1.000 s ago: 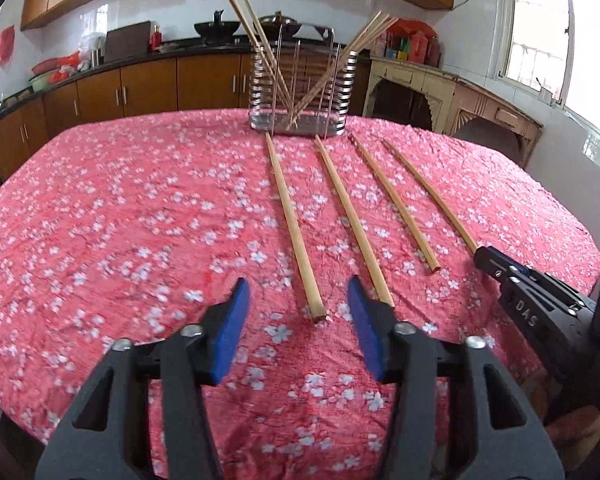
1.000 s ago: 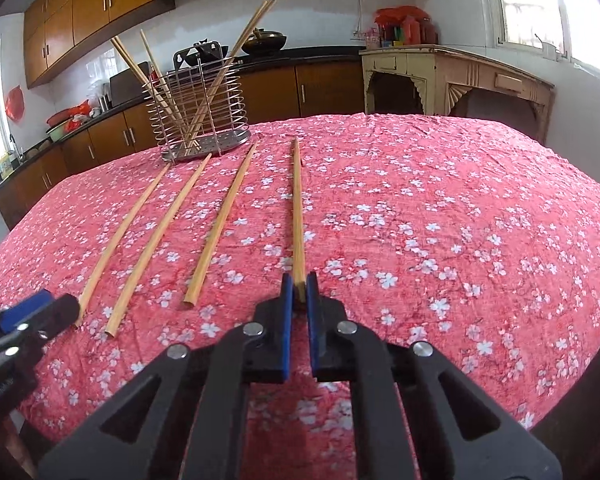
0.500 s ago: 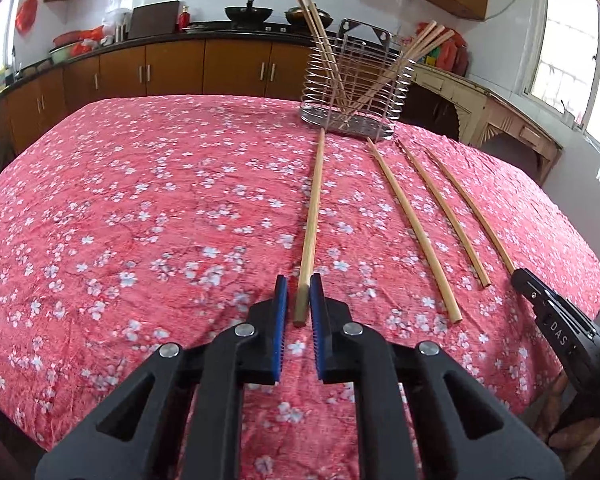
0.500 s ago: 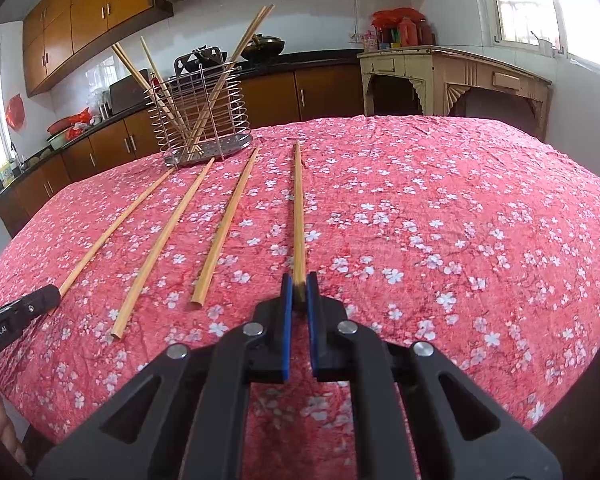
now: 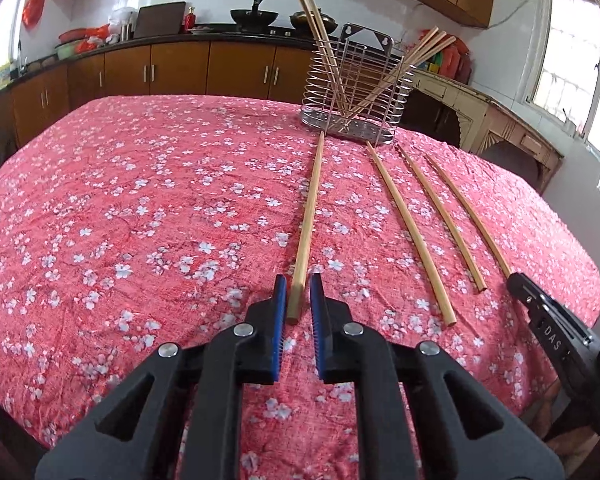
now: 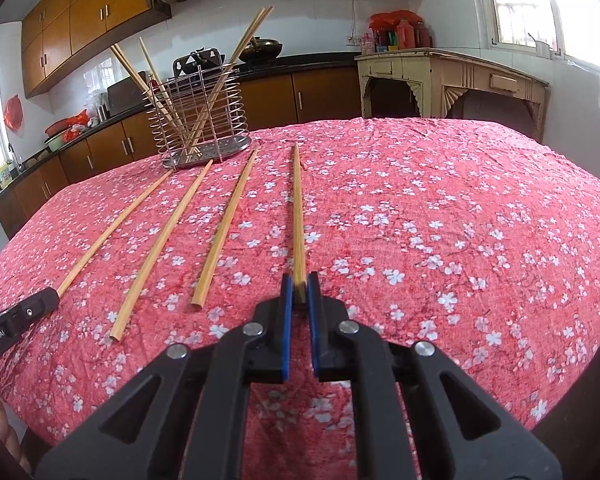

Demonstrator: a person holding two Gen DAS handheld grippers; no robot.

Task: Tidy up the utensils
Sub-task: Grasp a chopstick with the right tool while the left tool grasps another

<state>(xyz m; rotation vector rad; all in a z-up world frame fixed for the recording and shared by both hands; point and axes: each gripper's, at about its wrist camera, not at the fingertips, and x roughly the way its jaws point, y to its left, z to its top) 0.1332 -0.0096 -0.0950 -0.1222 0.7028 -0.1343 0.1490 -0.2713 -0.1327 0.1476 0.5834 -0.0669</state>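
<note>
Four loose chopsticks in a row on the tabletop (image 5: 140, 220), under a red cloth with white blossoms, all pointing toward the wire holder (image 5: 356, 92) at the far side. More chopsticks upright in the wire holder, leaning left and right against its rim.

Left gripper (image 5: 298, 280) low over the near end of the leftmost chopstick (image 5: 310, 216). Jaws just drawn in from a wider spread and now narrow around that end, the stick lying between the blue pads. Left pad right against the wood; a thin strip of cloth visible between the stick and the right pad, so no firm pinch yet. Stick flat on the cloth.

Right gripper (image 6: 298, 280) at the near end of the rightmost chopstick (image 6: 297, 208) – jaws pressed together on it, both pads tight against the wood. Far tip of that stick down near the cloth, a little short of the holder's base.

Middle two chopsticks (image 6: 224, 220) untouched between the two held ends, flat on the cloth, far tips close to the holder.

Behind the tabletop – brown cabinets, a dark counter with a wok, a pale carved side table by the window.
</note>
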